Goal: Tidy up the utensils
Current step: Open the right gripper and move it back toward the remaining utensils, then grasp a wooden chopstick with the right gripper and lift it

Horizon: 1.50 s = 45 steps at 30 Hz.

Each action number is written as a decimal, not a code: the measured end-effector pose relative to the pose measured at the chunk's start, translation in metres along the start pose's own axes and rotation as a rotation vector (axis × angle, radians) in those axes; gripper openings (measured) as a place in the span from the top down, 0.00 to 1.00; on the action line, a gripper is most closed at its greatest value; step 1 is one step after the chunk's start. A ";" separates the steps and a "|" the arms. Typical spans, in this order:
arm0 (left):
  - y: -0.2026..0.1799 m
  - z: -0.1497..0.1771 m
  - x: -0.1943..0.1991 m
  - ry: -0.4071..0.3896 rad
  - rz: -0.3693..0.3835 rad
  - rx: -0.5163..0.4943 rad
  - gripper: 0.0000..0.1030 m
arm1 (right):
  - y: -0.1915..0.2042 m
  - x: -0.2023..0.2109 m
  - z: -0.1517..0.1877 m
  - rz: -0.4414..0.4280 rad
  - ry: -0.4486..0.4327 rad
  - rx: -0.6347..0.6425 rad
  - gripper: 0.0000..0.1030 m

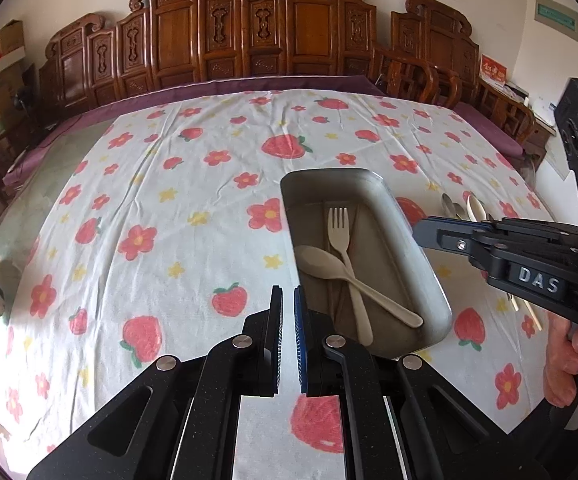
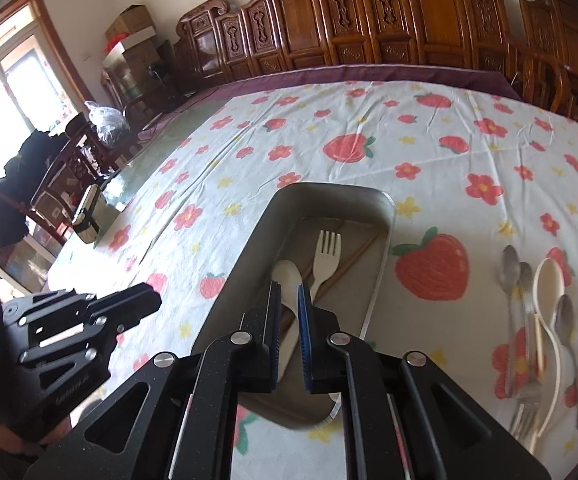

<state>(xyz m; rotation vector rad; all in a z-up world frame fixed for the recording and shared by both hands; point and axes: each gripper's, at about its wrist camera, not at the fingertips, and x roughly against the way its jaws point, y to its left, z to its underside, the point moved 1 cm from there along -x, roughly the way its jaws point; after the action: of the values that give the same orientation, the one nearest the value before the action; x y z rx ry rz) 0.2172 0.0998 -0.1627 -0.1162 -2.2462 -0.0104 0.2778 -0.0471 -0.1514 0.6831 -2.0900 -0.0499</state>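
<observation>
A grey metal tray (image 1: 421,256) (image 2: 249,248) lies on the strawberry-print cloth. In it a beige fork (image 1: 339,224) (image 2: 327,248) crosses a beige spoon (image 1: 317,264) (image 2: 287,276), with brown chopsticks (image 2: 353,256) under them. My left gripper (image 1: 288,312) hovers at the tray's near left corner, shut and empty; in the right wrist view the left gripper (image 2: 155,300) shows at the left. My right gripper (image 2: 289,292) hangs over the spoon with only a narrow slit between its pads and nothing in them. The right gripper (image 1: 419,232) reaches in over the tray's right rim.
Right of the tray lie loose utensils: metal spoons (image 2: 509,272) (image 1: 447,204), a beige ladle-like spoon (image 2: 549,292) and a metal fork (image 2: 525,408). A small box (image 2: 87,220) sits at the table's left edge. Carved wooden chairs (image 1: 249,36) line the far side. A hand (image 1: 565,360) grips the right handle.
</observation>
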 end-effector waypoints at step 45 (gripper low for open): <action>-0.159 0.029 0.014 -0.027 0.168 -0.167 0.27 | -0.169 0.045 0.126 0.305 0.175 0.034 0.89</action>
<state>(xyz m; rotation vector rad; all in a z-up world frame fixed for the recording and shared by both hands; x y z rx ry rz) 0.1720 -0.0564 -0.1652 -0.3966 -2.2530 -0.1064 0.2360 -0.2393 -0.2389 0.3681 -2.0058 0.2096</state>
